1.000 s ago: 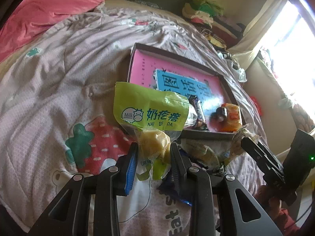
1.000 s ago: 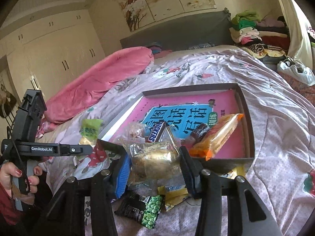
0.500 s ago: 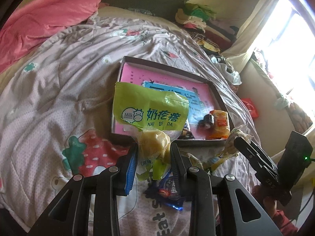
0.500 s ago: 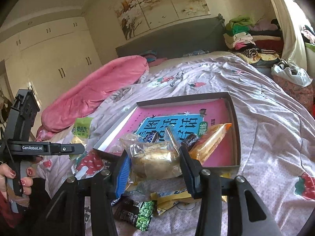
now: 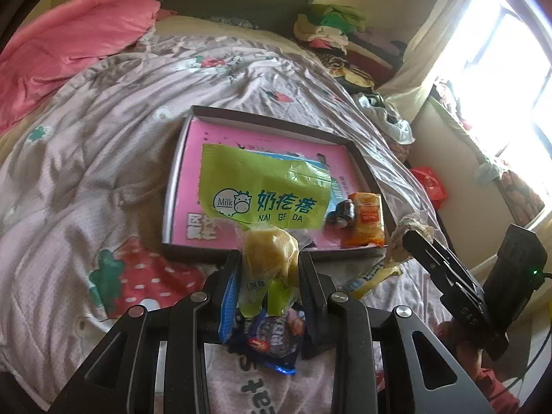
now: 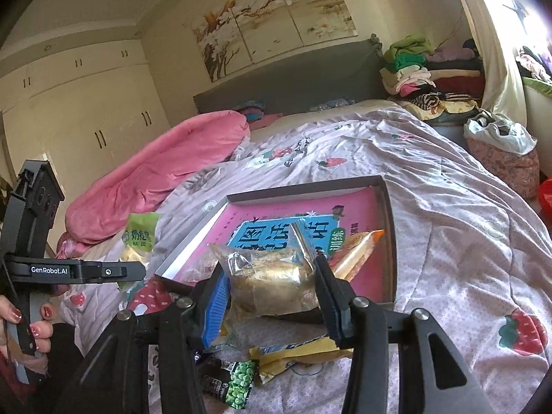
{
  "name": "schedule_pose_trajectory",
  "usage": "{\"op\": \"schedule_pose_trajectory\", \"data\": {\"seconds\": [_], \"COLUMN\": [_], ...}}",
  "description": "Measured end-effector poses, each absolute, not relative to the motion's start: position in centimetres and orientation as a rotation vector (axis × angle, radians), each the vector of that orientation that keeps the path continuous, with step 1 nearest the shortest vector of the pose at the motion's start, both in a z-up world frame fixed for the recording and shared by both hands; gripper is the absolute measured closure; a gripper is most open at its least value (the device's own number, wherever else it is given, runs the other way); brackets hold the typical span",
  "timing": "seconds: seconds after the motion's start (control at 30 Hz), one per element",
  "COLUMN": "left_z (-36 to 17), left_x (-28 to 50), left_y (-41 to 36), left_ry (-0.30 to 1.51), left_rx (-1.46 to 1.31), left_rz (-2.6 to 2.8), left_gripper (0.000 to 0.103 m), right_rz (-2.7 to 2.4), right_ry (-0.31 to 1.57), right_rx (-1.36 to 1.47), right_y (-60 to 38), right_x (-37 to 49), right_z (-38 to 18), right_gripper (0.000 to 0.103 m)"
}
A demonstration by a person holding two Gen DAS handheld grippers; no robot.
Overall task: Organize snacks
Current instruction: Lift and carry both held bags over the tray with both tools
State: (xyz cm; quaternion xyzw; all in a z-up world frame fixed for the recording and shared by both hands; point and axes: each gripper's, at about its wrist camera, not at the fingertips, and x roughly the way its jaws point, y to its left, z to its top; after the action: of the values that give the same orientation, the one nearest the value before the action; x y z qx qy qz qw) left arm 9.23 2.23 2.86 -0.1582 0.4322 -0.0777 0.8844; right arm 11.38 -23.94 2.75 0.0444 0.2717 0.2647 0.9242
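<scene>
Now higher than 1 second ago, left gripper clamps crinkly green milk-candy packet at frame centre, right gripper pinches glossy clear pastry bag over shallow rectangular box, lower centre.

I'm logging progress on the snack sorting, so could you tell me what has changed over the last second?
Both grippers lifted and pulled back from the tray. The left gripper still clamps the green milk-curd packet; the right gripper still clamps the clear pastry packet. Snacks in the tray stayed put.
</scene>
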Motion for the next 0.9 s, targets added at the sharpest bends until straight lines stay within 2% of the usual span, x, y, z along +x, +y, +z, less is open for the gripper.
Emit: {"op": "schedule_pose_trajectory", "data": {"seconds": [0.9], "left_z": [2.5], "left_x": [12.4], "left_y": [-2.9], "left_ry": [0.915], "left_rx": [-0.281], "left_rz": [-0.234], "left_gripper": [0.07], "right_rz": [0.419], "right_ry": [0.537], "right_rx": [0.12], "right_y": [-26.5], "right_x": [12.3], "right_z": [3.0], "right_gripper": [0.055]}}
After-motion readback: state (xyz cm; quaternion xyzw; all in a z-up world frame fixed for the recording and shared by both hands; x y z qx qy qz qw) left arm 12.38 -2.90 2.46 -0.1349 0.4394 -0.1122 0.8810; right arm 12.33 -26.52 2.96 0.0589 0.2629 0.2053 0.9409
